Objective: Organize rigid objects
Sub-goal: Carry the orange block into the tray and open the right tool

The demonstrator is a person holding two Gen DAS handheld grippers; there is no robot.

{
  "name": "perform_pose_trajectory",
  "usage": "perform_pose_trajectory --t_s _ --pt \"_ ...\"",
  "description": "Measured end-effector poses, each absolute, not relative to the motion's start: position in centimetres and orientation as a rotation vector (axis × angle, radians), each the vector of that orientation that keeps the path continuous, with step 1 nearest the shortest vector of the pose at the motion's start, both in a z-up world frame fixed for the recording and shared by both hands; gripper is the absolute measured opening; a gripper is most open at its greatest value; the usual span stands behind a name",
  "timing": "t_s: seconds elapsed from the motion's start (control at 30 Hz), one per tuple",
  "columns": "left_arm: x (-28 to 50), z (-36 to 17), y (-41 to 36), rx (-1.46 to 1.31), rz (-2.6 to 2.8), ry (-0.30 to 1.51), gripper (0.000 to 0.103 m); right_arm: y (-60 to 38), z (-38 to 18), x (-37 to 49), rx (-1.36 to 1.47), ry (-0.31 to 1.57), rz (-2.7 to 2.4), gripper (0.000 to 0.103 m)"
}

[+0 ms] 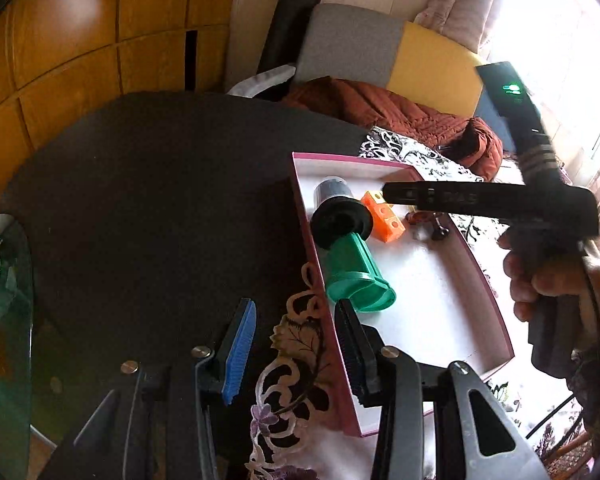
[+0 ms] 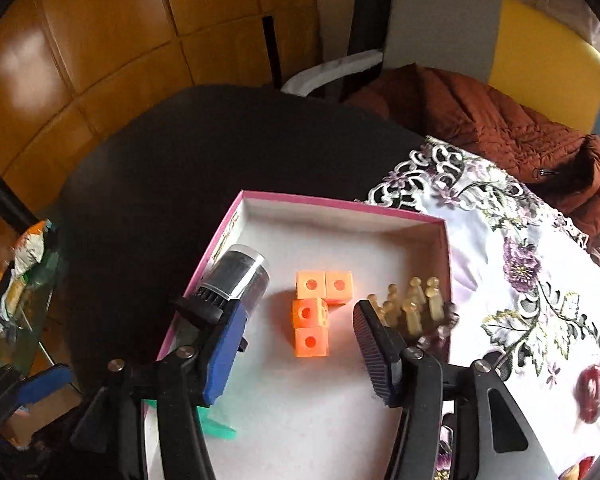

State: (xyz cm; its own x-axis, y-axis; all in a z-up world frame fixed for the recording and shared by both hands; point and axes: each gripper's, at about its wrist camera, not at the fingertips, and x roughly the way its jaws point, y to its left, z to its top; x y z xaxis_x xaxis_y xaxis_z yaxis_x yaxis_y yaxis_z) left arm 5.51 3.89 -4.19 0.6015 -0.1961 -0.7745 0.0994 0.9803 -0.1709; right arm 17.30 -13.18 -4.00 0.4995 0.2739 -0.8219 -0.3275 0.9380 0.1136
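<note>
A pink-rimmed white box (image 1: 332, 328) (image 2: 340, 202) sits on the table. In it lie a green and black spool-like cylinder (image 1: 356, 276), a clear-capped dark vial (image 2: 238, 274) (image 1: 332, 190), an orange block piece (image 2: 312, 312) (image 1: 384, 218) and a cluster of yellowish pegs (image 2: 414, 304). My left gripper (image 1: 296, 320) is open and empty, straddling the box's left wall just short of the green cylinder. My right gripper (image 2: 300, 336) is open and empty, over the box around the orange blocks; it also shows in the left wrist view (image 1: 388, 192).
The box rests partly on a black round table (image 1: 160, 184) and partly on a floral lace cloth (image 2: 520, 280). A brown jacket (image 2: 500, 128) lies on a chair behind. A glass side table with wrappers (image 2: 24, 280) stands at left. Wooden wall panels (image 1: 80, 40) are behind.
</note>
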Motion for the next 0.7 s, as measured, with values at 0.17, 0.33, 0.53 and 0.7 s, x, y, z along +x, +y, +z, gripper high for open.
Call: perform_pose_trajectory --t_s 0.17,0.33,0.53,0.7 --pt "5.4 -4.1 3.5 -0.104 -0.177 0.906 0.041 -14.4 -3.3 15.7 -0.052 0.957 0.358 0.059" --pt "5.1 -3.6 3.1 -0.088 -0.179 0.893 0.041 -15.3 -2.6 13.9 -0.04 0.926 0.349 0.064" --pt "4.7 -2.9 2.3 -0.066 -0.191 0.875 0.041 -17.0 -1.7 11.5 -0.017 0.886 0.338 0.07" --pt "4.3 -2.5 1.6 -0.046 -0.207 0.867 0.041 -19.3 -1.3 9.7 0.003 0.869 0.309 0.073"
